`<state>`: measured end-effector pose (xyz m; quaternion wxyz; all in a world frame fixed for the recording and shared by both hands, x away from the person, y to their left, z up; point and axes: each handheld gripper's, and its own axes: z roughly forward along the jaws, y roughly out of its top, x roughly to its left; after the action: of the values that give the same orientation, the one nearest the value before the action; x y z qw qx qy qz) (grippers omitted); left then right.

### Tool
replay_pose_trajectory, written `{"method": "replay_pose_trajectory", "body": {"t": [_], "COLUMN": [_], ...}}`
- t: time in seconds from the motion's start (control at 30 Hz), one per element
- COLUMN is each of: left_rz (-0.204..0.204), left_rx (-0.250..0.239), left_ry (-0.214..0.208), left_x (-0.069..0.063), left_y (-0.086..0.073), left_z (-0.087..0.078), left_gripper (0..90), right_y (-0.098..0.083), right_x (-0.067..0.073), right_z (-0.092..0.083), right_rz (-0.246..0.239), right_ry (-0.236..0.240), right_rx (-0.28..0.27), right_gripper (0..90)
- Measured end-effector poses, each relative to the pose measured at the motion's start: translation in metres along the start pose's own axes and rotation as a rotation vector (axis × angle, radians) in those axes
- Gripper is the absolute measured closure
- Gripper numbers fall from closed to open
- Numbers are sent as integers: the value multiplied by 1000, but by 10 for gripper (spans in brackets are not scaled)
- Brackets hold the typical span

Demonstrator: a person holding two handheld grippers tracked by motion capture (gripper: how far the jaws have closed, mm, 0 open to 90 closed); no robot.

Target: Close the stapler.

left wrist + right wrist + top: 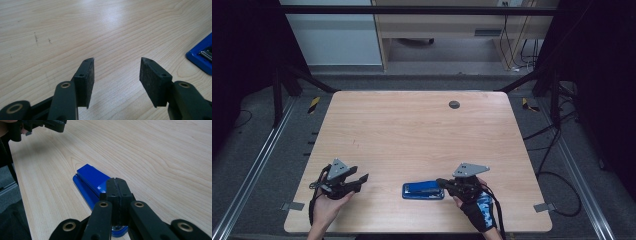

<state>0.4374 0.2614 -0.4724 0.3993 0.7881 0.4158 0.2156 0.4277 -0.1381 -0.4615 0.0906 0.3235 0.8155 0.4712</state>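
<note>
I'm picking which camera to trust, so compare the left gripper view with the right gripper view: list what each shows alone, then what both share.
Left gripper view alone: the left gripper from behind its own jaws, which stand wide apart with nothing between them, over bare wood.

Right gripper view alone: the right gripper with its jaws pressed together above the near end of the stapler, whose full blue top is seen.

Both: the wooden table and the blue stapler, just a corner of it at the left gripper view's right edge.

Glossy blue plastic stapler (423,190) with a metal strip showing along its upper arm, closed, lying flat and lengthwise across the near edge of the light wood-grain table (412,130), right of centre.
</note>
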Motion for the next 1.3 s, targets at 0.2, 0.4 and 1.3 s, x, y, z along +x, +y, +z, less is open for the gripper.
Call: {"method": "replay_pose_trajectory", "body": {"t": [0.2, 0.4, 1.3], "left_rz": [8, 15, 20], "left_rx": [4, 10, 14], "left_ry": [-4, -8, -14], "left_x": [-2, -4, -9], "left_y": [-1, -1, -1], "left_z": [1, 3, 5], "left_gripper": [456, 456, 448], "right_y": [-1, -3, -9], "right_x": [0, -1, -1], "right_z": [1, 2, 4], "right_rz": [-1, 3, -23], "right_ry": [3, 7, -27], "right_rx": [-9, -16, 16], "right_gripper": [900, 900, 900]}}
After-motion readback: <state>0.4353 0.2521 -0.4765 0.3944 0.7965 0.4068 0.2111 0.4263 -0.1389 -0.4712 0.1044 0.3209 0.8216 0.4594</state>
